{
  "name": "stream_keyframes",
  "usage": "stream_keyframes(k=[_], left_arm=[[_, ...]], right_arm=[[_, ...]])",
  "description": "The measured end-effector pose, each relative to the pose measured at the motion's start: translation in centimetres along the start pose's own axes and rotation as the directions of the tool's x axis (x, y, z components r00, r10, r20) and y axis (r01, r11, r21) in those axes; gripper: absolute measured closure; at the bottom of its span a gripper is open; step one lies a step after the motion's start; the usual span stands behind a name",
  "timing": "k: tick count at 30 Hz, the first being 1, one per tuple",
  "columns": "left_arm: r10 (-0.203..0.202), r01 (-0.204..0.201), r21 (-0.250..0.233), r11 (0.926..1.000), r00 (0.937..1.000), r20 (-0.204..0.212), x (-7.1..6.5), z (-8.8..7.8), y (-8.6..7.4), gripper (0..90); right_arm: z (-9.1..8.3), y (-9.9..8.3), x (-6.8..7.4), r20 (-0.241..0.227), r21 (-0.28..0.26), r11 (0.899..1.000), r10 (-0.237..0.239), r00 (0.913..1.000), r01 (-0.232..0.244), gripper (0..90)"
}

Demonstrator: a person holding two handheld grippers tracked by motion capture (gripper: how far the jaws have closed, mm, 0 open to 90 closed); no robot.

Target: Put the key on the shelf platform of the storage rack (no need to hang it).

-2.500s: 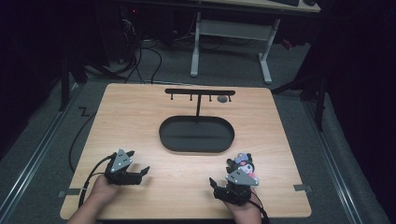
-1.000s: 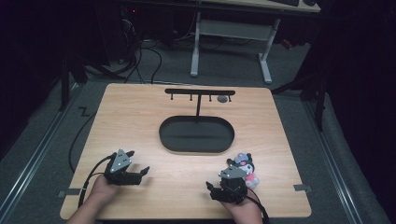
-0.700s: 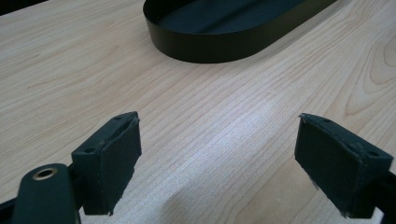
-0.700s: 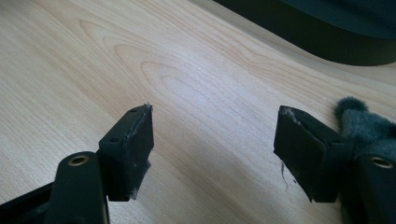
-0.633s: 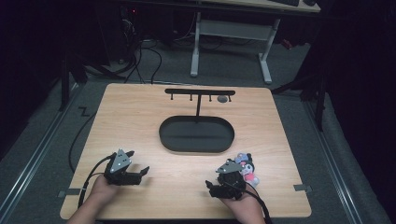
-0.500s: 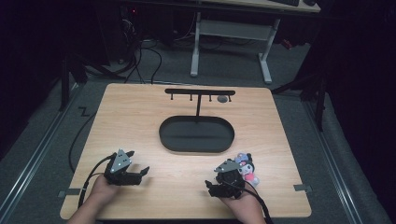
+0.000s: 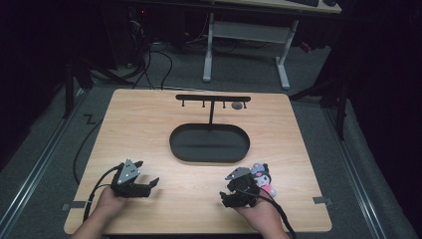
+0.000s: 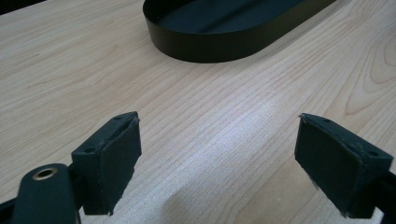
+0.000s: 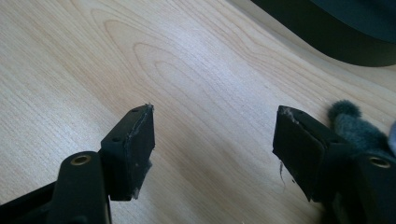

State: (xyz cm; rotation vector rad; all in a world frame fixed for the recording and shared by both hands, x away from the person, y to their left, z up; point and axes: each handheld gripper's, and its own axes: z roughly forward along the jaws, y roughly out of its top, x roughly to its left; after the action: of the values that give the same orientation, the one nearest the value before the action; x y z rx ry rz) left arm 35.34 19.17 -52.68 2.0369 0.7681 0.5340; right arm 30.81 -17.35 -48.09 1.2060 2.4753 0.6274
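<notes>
A small plush toy [image 7: 263, 179], pink, white and black, lies on the wooden table near the front right. My right gripper [image 7: 226, 192] rests just left of it, pointing away toward the table's middle. In the right gripper view the jaws [image 9: 215, 113] stand apart over bare wood; they have just been closing a little with nothing between them. The toy's dark fuzzy ear [image 9: 352, 125] peeks out behind the right jaw. My left gripper [image 7: 149, 183] sits at the front left, open over bare wood [image 8: 219, 122].
A black oval tray [image 7: 174, 145] lies in the middle of the table, its rim also visible in the left gripper view [image 8: 210, 49]. Behind it stands a black T-shaped hook rack [image 7: 211, 98] with a grey round piece [image 7: 237, 105] hanging.
My right gripper has slid a little left and toward the front, away from the plush toy. The left gripper has stayed put.
</notes>
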Motion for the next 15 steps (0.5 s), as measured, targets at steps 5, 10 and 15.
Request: stream_keyframes(k=[5, 10, 15], left_arm=[[0.0, 0.0, 0.0, 1.0, 1.0, 0.001, 0.0, 0.0, 0.0, 15.4], [-0.001, 0.001, 0.0, 1.0, 1.0, 0.0, 0.0, 0.0, 0.0, 15.4], [-0.002, 0.002, 0.001, 1.0, 1.0, 0.002, 0.0, 0.0, 0.0, 15.4]], right_arm=[[-0.2, 0.2, -0.2, -0.003, 0.031, 0.999, -0.008, 1.0, 0.009, 31.3], [-0.3, 0.7, -0.3, -0.007, 0.087, 0.996, -0.027, 0.9996, 0.028, 31.7], [-0.3, 1.0, -0.3, 0.002, 0.133, 0.99, -0.054, 0.9985, 0.053, 32.0]])
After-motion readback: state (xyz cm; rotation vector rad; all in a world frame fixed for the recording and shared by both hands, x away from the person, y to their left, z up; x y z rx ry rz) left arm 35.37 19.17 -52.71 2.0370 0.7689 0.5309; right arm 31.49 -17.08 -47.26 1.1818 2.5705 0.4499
